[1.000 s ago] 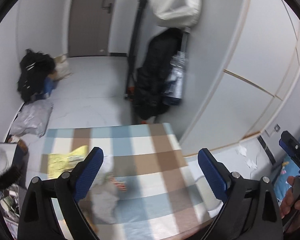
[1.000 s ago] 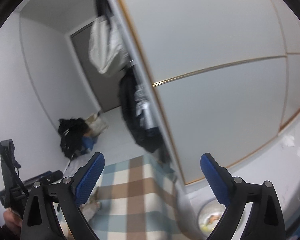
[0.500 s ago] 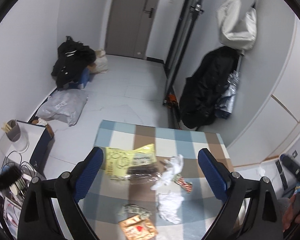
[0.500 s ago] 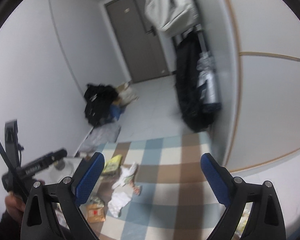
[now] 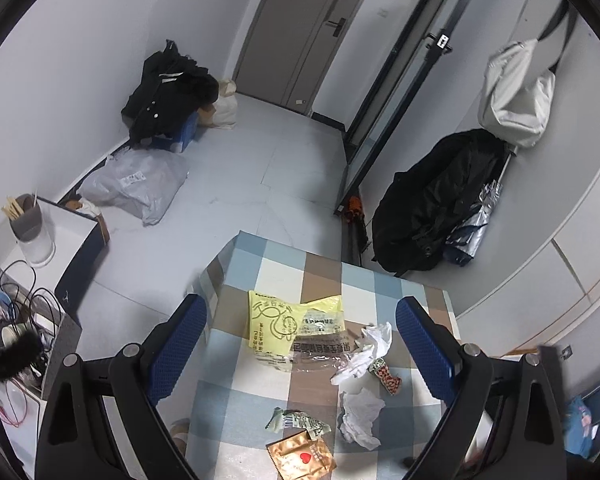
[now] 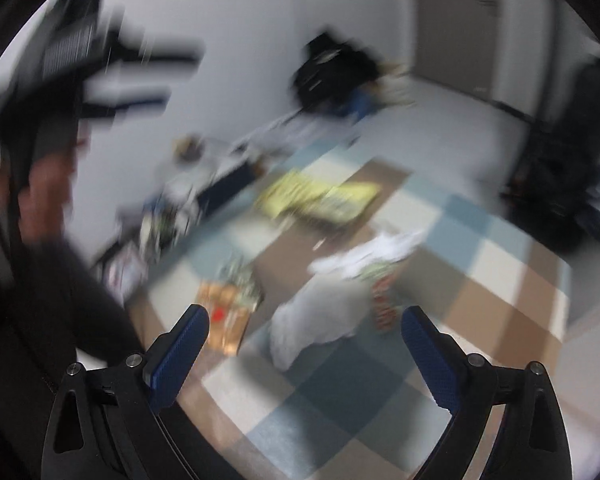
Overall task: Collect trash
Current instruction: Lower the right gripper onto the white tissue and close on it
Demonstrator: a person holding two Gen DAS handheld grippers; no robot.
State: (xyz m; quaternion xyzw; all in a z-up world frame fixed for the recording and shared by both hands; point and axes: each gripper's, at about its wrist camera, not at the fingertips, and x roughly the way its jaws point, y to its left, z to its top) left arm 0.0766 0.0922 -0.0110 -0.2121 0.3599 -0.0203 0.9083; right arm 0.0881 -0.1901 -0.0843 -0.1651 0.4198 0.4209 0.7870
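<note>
Trash lies scattered on a checked tablecloth [image 5: 284, 268]. A yellow plastic bag [image 5: 280, 320] sits near the far end, with crumpled white tissue [image 5: 364, 352] and a second tissue wad [image 5: 360, 412] closer in. A red patterned wrapper [image 5: 386, 374], a green wrapper [image 5: 296, 420] and a gold packet with a red heart [image 5: 300, 456] lie nearby. My left gripper [image 5: 300, 344] hangs open high above the table. The right wrist view is blurred: my right gripper [image 6: 304, 356] is open above a white tissue [image 6: 316, 328], beside the gold packet [image 6: 224, 320] and yellow bag [image 6: 320, 196].
A low white shelf with a cup [image 5: 28, 224] and tangled cables [image 5: 24, 304] stands left of the table. A grey plastic sack [image 5: 136, 184] and a black coat pile [image 5: 168, 88] lie on the floor. A black jacket [image 5: 436, 208] hangs at right. A hand [image 6: 32, 200] holds the other gripper.
Both cameras have swung from the wardrobe wall toward the table, so the trash has come into view. The right gripper is moving fast and now looks down closer over the tissue.
</note>
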